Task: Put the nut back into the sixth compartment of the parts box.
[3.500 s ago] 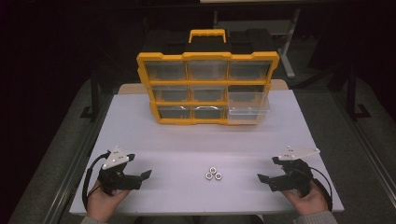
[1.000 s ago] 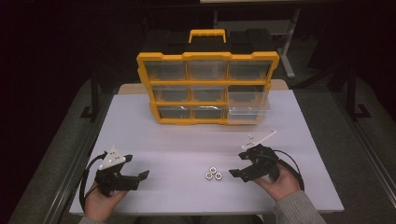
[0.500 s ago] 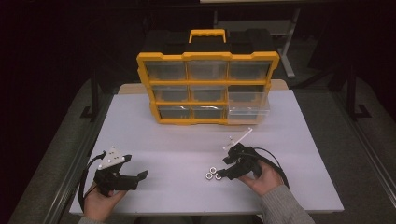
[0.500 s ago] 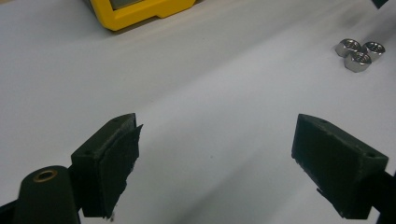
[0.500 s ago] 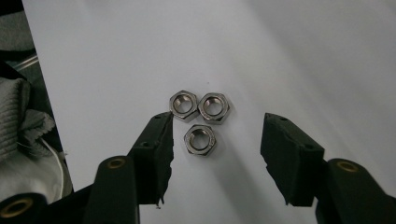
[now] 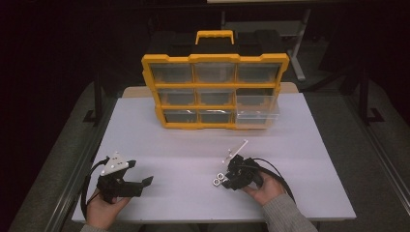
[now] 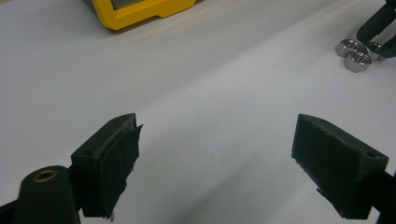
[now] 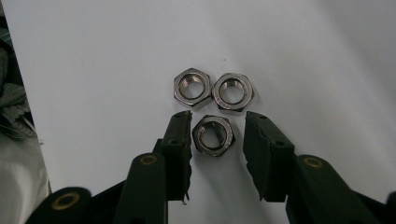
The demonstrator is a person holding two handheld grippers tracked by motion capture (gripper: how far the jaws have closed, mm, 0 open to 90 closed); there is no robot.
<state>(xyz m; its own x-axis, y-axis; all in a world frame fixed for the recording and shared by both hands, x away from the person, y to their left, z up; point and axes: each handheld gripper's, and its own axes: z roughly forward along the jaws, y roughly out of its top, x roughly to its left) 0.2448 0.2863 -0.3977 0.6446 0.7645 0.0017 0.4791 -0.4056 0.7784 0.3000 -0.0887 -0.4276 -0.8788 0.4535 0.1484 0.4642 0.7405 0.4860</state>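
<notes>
Since the earlier frames my right gripper (image 6: 226,180) has travelled in from the right edge of the counter (image 6: 309,145) to the three steel hex nuts (image 6: 220,180) near its front middle, and its jaws have just been closing. My left gripper (image 6: 145,181) has kept its place at the front left.

Around me the white counter is mostly bare. At its back stands a yellow-framed parts organizer (image 6: 215,92) with a carrying handle on top and three rows of clear drawers; the bottom-right drawer (image 6: 257,117) is pulled out toward me. Nothing lies between the nuts and that cabinet. Past the counter's left edge, in my right gripper view, I see some dark cloth (image 8: 11,107).

My left jaws stand wide apart over bare counter with nothing between them; in my left gripper view the nuts (image 7: 354,55) sit far off at the upper right, with the tips of my other gripper (image 7: 380,32) beside them.

My right jaws straddle the nearest nut (image 8: 213,135). The pad on one side is touching or almost touching it, while a clear gap remains on the other, so I am not yet gripping it. All three nuts lie flat, bright and silvery, threads visible in their bores. The other two nuts (image 8: 214,91) sit side by side, touching each other, just beyond the one between my jaws.
</notes>
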